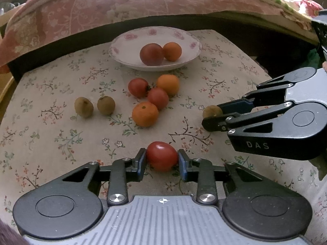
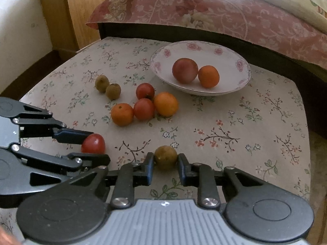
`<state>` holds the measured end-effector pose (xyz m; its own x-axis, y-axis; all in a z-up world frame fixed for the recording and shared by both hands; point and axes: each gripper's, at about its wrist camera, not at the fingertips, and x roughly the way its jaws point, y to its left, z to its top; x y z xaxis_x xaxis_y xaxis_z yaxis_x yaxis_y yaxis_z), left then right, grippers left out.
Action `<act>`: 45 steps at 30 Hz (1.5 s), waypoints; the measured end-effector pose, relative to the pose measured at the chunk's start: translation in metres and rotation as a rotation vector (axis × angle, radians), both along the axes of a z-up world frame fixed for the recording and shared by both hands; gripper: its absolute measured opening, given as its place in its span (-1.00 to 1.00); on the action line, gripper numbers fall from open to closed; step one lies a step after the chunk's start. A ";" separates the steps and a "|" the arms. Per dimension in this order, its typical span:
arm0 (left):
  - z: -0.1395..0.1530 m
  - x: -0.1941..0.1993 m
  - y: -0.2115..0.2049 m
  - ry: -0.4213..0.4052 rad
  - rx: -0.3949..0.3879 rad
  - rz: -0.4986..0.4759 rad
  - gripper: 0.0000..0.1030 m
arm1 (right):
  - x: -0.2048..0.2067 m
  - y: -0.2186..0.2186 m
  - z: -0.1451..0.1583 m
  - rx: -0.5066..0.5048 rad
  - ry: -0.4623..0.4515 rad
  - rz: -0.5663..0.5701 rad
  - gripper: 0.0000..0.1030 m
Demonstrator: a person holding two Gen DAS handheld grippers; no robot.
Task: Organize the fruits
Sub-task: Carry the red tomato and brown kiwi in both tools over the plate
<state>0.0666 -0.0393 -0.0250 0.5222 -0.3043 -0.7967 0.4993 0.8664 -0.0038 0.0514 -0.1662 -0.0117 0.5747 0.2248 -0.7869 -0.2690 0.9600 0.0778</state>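
Note:
My left gripper [image 1: 162, 155] is shut on a red tomato [image 1: 162, 153] low over the flowered cloth near the front edge. To its right my right gripper [image 2: 165, 159] is shut on a brown kiwi [image 2: 165, 156]. Each gripper shows in the other's view: the right gripper [image 1: 212, 115] with the kiwi [image 1: 211, 111], the left gripper [image 2: 98, 147] with the tomato [image 2: 93, 143]. A white flowered plate [image 1: 122, 47] at the back holds a dark red fruit [image 1: 151, 54] and an orange [image 1: 172, 51]. Two tomatoes [image 1: 138, 87] and two oranges [image 1: 145, 114] cluster mid-table. Two kiwis [image 1: 83, 107] lie to the left.
The small table [image 2: 265, 126] has a flowered cloth. A bed with a pink patterned cover [image 2: 224, 10] runs along the far side. A wooden cabinet [image 2: 77, 6] stands at the back left in the right wrist view. The cloth's right half is bare.

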 end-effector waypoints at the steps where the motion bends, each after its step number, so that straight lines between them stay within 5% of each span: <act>1: 0.000 0.000 0.000 0.000 0.000 0.000 -0.22 | 0.000 -0.001 0.000 0.003 -0.001 -0.002 -0.49; 45: 0.039 0.040 -0.009 -0.135 -0.065 0.040 -0.22 | 0.022 -0.015 0.030 0.098 -0.090 -0.093 -0.49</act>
<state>0.1068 -0.0479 0.0139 0.6359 -0.3295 -0.6979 0.4639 0.8859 0.0044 0.0738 -0.1815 0.0181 0.6636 0.2406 -0.7083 -0.1897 0.9700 0.1517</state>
